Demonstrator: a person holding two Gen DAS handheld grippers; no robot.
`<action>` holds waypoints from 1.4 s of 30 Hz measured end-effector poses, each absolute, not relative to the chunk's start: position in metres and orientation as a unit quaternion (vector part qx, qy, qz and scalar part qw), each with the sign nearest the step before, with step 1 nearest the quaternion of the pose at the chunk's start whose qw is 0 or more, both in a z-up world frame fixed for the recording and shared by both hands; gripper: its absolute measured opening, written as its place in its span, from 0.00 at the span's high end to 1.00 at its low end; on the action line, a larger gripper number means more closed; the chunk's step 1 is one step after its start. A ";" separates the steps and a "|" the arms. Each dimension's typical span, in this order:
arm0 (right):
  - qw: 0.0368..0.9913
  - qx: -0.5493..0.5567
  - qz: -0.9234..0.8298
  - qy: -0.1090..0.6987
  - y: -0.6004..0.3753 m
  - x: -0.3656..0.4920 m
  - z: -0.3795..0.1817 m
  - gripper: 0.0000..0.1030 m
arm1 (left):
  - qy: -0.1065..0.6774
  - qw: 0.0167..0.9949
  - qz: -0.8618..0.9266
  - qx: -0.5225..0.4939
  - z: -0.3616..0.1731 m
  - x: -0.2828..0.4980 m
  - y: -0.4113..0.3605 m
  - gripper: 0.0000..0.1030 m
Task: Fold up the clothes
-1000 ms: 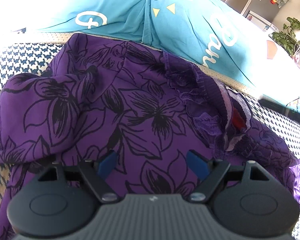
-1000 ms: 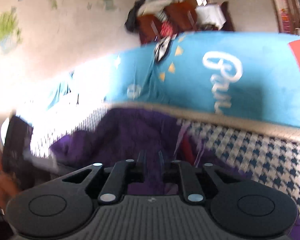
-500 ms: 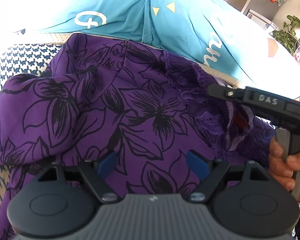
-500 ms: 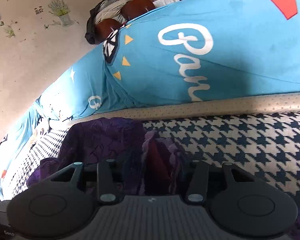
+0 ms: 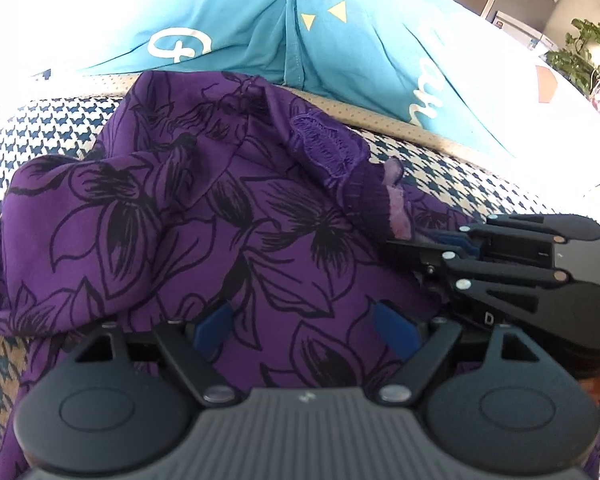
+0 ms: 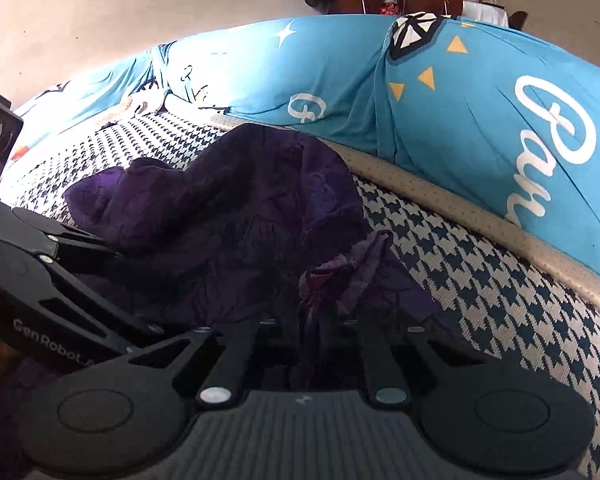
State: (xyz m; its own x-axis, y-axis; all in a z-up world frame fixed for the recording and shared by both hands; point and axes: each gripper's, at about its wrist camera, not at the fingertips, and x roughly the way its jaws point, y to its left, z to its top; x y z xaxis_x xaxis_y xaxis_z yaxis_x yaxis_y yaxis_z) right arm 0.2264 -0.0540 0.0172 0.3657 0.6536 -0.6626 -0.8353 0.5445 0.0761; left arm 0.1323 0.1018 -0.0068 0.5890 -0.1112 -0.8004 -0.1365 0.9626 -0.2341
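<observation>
2 grippers: right gripper (image 5: pixel 432 240) newly clamped on purple garment (image 5: pixel 204 216), left gripper (image 5: pixel 300 320) open.

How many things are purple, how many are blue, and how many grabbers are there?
Purple: 1, the flowery garment
Blue: 1, the cover with white writing
Grabbers: 2, the left gripper and the right gripper
Total: 4

Both wrist views low over garment (image 5: pixel 204 216)
</observation>
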 end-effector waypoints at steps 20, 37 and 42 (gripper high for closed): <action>0.836 0.079 0.394 0.374 -0.071 0.273 0.015 0.48 | 0.452 0.880 0.016 -0.145 -0.006 0.130 0.106 0.19; 0.932 -0.038 0.324 0.156 -0.052 0.256 0.078 0.86 | 0.425 0.896 0.037 -0.125 -0.003 0.132 0.100 0.17; 0.956 -0.008 0.232 0.179 -0.063 0.287 0.066 0.58 | 0.433 0.892 0.039 -0.121 -0.009 0.133 0.099 0.16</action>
